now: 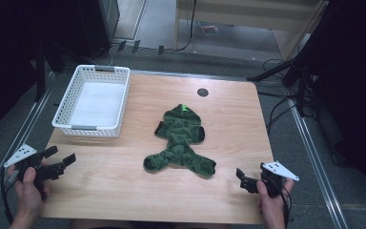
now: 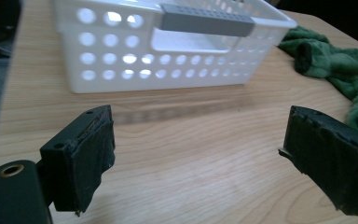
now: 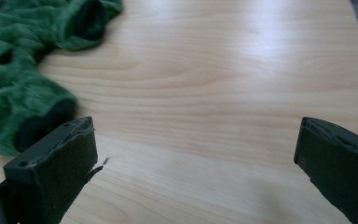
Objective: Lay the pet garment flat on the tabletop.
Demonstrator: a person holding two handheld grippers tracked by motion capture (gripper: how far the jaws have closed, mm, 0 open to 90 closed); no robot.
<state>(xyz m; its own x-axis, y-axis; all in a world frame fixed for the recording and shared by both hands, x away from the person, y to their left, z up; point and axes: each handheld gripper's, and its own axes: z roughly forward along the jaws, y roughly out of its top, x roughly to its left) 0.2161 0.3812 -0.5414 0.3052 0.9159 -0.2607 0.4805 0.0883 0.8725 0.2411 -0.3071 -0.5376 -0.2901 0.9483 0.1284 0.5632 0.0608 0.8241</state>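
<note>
Where fabric shows, green garment (image 1: 181, 141), unlabelled

The garment (image 1: 181, 140) is made of fuzzy green cloth; the basket (image 1: 93, 128) of glossy white perforated plastic; the surface (image 1: 124, 171) is finished in smooth, light wood grain.

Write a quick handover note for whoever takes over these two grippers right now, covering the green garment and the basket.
Left hand-held gripper: jaws open, nothing between them, near the table's front left corner.
Right hand-held gripper: jaws open, empty, near the front right edge.
Green fleece garment: lies spread flat mid-table, touched by neither gripper.
White basket: empty, at the back left.
Done: nothing visible so far.
Left: probably grasp the garment, perhaps fold it, and put it in the basket.
</note>
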